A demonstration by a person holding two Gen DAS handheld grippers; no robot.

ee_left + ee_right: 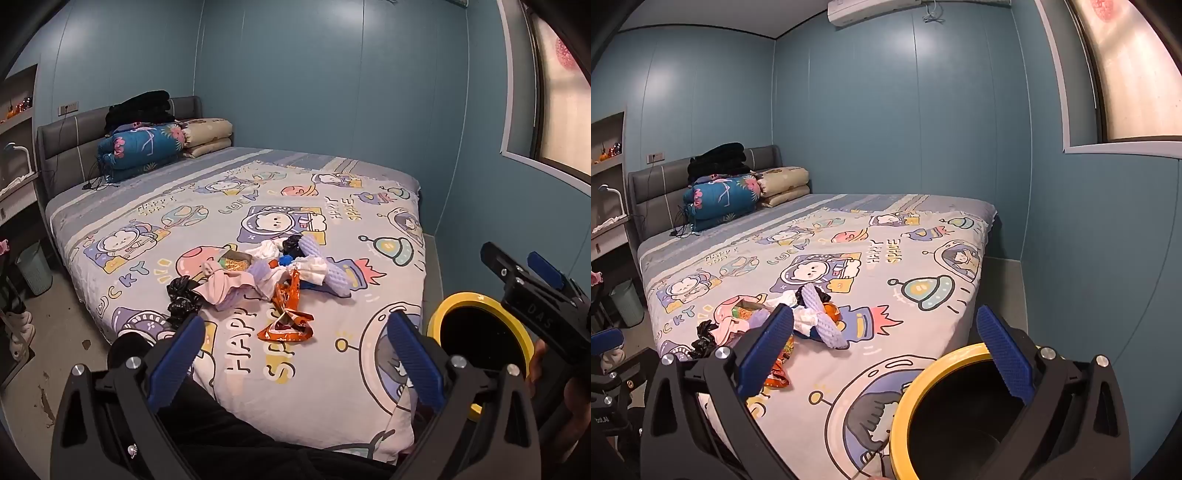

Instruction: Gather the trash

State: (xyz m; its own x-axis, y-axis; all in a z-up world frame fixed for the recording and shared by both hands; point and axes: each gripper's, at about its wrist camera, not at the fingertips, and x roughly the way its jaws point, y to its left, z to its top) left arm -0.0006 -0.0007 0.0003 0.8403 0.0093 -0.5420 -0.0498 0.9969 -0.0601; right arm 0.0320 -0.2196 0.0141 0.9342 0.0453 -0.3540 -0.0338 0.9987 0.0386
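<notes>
A heap of trash (258, 277) lies mid-bed on the cartoon sheet: an orange snack wrapper (286, 314), black plastic bags (183, 297), white tissues (310, 269), purple foam netting (332, 269) and a small open box (234, 260). The heap also shows in the right wrist view (812, 317). My left gripper (295, 339) is open and empty, just short of the wrapper. My right gripper (886, 343) is open; a yellow-rimmed black bin (945, 413) sits under its right finger at the bed's corner. The bin also shows in the left wrist view (480, 339).
The bed (332, 369) fills the room's corner, blue walls behind and right. Folded quilts (147, 144) and black clothes are stacked at the headboard. A grey-green basket (35, 267) stands on the floor at left, beside shelves and white shoes.
</notes>
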